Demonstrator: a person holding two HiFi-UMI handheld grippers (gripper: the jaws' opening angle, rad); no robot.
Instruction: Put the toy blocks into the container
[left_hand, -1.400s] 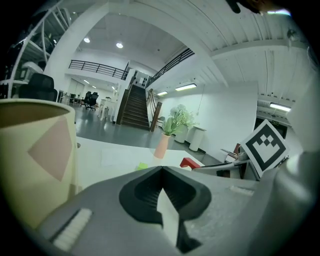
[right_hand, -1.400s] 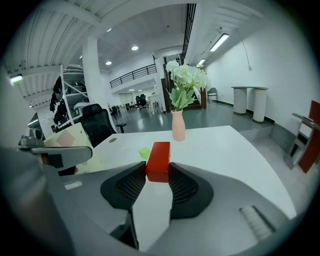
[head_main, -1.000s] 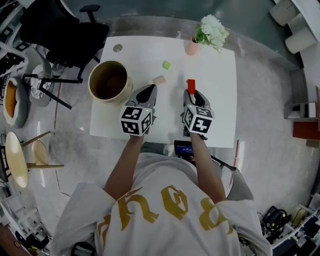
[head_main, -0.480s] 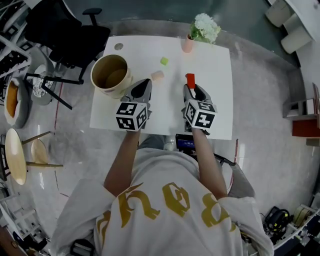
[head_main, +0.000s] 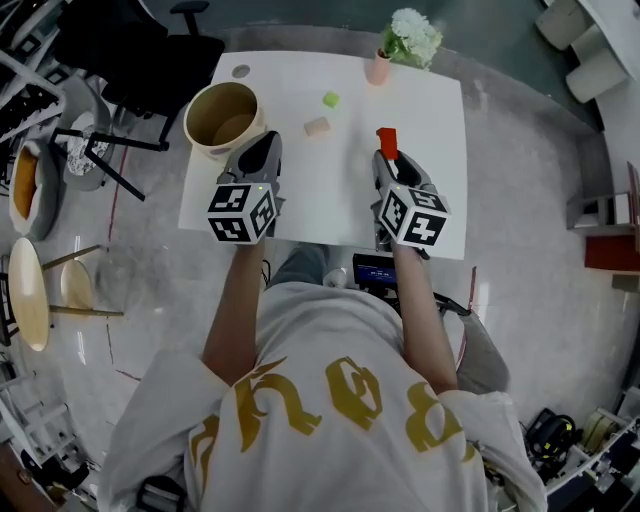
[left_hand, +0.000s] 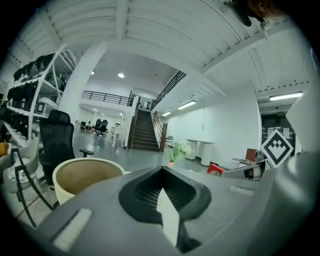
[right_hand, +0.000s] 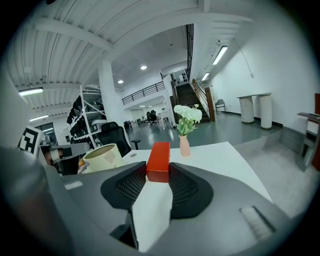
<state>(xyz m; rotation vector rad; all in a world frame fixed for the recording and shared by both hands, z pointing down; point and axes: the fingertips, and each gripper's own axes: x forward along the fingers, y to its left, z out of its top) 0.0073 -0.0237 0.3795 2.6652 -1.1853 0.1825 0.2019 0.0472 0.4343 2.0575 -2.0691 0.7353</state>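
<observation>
My right gripper (head_main: 388, 162) is shut on a red block (head_main: 386, 142), which sticks out forward from between its jaws; in the right gripper view the red block (right_hand: 158, 161) sits clamped at the jaw tips. My left gripper (head_main: 262, 152) hangs right beside the tan round container (head_main: 222, 118), jaws closed with nothing in them. The container (left_hand: 82, 177) rises just left of the left gripper's (left_hand: 161, 186) jaws. A beige block (head_main: 317, 127) and a green block (head_main: 330, 99) lie on the white table (head_main: 300, 190) between the grippers and the far edge.
A pink vase with white flowers (head_main: 380, 64) stands at the table's far edge. A black office chair (head_main: 130, 45) and a stool (head_main: 30, 300) stand left of the table. A small round hole (head_main: 241, 71) marks the far left corner.
Both grippers have drawn apart and back a little. The left one shifted left toward the container's near side; the right one still carries the red block.
</observation>
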